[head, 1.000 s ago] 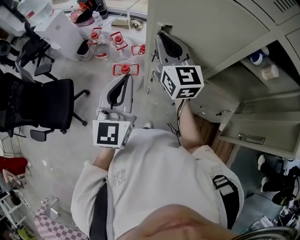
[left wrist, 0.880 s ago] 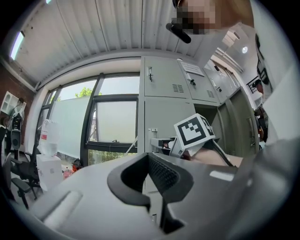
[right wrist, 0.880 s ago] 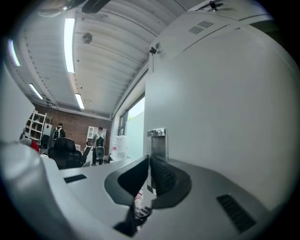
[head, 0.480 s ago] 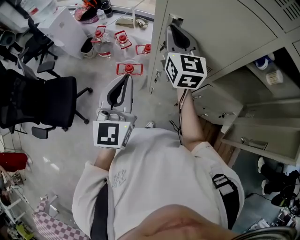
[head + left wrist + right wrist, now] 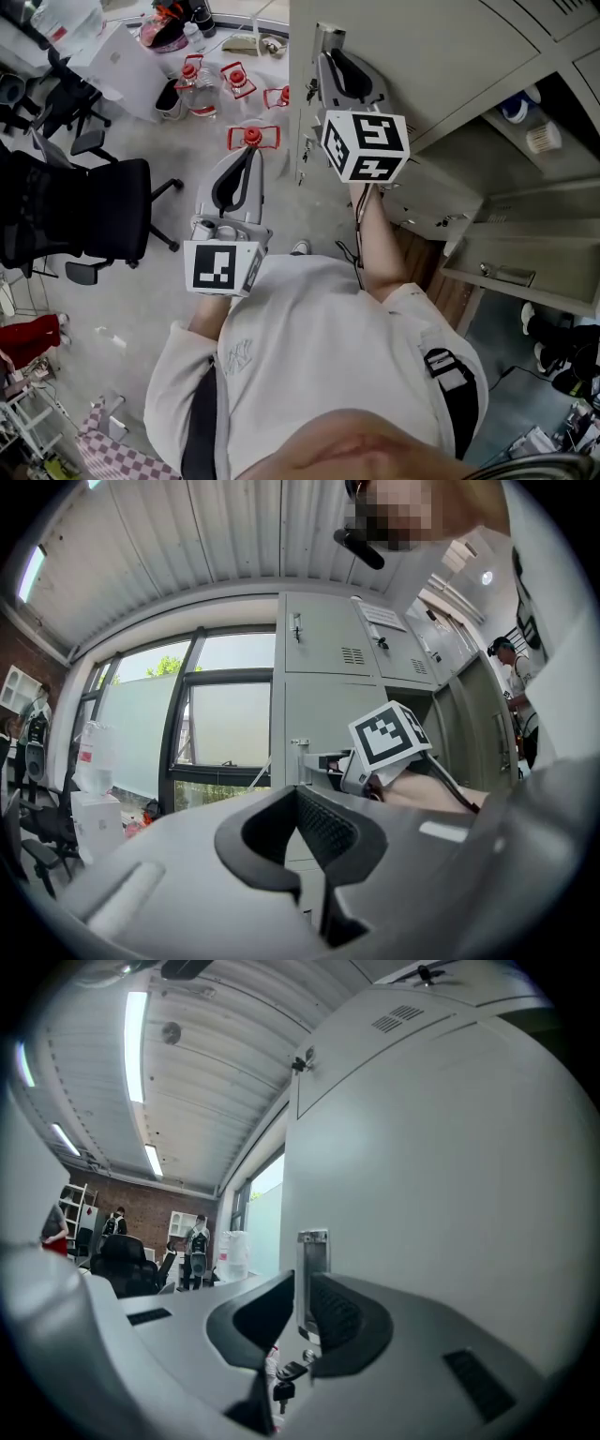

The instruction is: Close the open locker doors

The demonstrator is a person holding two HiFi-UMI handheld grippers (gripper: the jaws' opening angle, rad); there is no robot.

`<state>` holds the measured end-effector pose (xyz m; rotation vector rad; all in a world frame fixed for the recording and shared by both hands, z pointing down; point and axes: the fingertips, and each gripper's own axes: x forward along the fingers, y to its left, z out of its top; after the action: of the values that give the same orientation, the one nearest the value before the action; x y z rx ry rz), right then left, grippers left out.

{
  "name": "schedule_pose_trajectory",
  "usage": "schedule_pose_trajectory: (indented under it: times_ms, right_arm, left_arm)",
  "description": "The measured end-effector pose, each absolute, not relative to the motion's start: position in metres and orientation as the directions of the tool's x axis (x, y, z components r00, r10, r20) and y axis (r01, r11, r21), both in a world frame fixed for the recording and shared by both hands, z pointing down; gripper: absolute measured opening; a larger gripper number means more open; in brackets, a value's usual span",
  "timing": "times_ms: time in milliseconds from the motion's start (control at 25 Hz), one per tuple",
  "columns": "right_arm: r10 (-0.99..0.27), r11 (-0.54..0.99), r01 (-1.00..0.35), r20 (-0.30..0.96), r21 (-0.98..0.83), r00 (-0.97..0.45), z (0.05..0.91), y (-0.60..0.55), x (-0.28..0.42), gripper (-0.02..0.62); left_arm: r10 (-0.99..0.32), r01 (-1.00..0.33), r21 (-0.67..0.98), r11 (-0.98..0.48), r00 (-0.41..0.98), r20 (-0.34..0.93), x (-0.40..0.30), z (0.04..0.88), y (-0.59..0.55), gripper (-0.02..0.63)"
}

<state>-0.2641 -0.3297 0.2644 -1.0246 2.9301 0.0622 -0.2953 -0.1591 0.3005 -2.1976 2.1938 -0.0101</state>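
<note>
**Right gripper set against the latch edge of a locker door**

A bank of grey steel lockers (image 5: 525,28) is seen at the upper right of the head view. The large locker door (image 5: 422,66) is found swung partly out, and its free edge is met by the right gripper (image 5: 328,61). A lower door (image 5: 534,272) is seen standing open at the right. A black office chair (image 5: 94,206) is placed well apart on the floor at the left.

The right gripper's jaws are seen drawn together. The door's metal latch plate (image 5: 311,1260) is framed in the hollow between the pads, and a pinch on it cannot be made out. The left gripper (image 5: 251,153) is held in the air near the door edge, with its jaws closed on nothing. Keys (image 5: 284,1387) are hung just below the latch plate.
</note>
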Motion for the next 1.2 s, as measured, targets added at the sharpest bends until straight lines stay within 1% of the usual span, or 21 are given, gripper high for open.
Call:
schedule_pose_trajectory:
  times_ms: [80, 200, 360, 480, 840, 960, 1200]
  right_arm:
    - [-0.614, 0.787, -0.616, -0.061, 0.019, -0.787, 0.259, -0.32, -0.253, 0.018]
    - [-0.586, 0.807, -0.591, -0.12, 0.009, -0.802, 0.245, -0.291, -0.228, 0.018]
    - [-0.567, 0.814, -0.579, -0.163, 0.04, -0.808, 0.227, -0.251, -0.181, 0.017]
    - [-0.598, 0.793, -0.608, -0.162, 0.021, -0.785, 0.224, -0.233, -0.134, 0.017]
    - [-0.688, 0.719, -0.695, -0.139, -0.002, -0.712, 0.235, -0.177, -0.01, 0.017]
    - [-0.705, 0.704, -0.71, -0.129, -0.016, -0.697, 0.242, -0.156, 0.03, 0.017]
    - [-0.694, 0.717, -0.697, -0.116, -0.011, -0.711, 0.265, -0.114, 0.089, 0.015]
  left_arm:
    - [-0.999, -0.999, -0.029, -0.023, 0.024, -0.026, -0.287, 0.298, -0.162, 0.002]
    - [-0.997, -0.997, -0.023, -0.068, 0.068, -0.022, -0.267, 0.295, -0.167, 0.002]
    - [-0.982, -0.984, -0.024, -0.177, 0.178, -0.067, -0.226, 0.285, -0.177, 0.002]
    - [-0.96, -0.964, -0.022, -0.265, 0.266, -0.092, -0.187, 0.279, -0.182, 0.002]
    - [-0.873, -0.878, -0.029, -0.478, 0.478, -0.099, -0.058, 0.27, -0.173, 0.002]
    - [-0.845, -0.85, -0.035, -0.525, 0.526, -0.094, -0.015, 0.27, -0.161, 0.002]
    - [-0.798, -0.801, -0.027, -0.597, 0.597, -0.083, 0.051, 0.283, -0.142, 0.002]
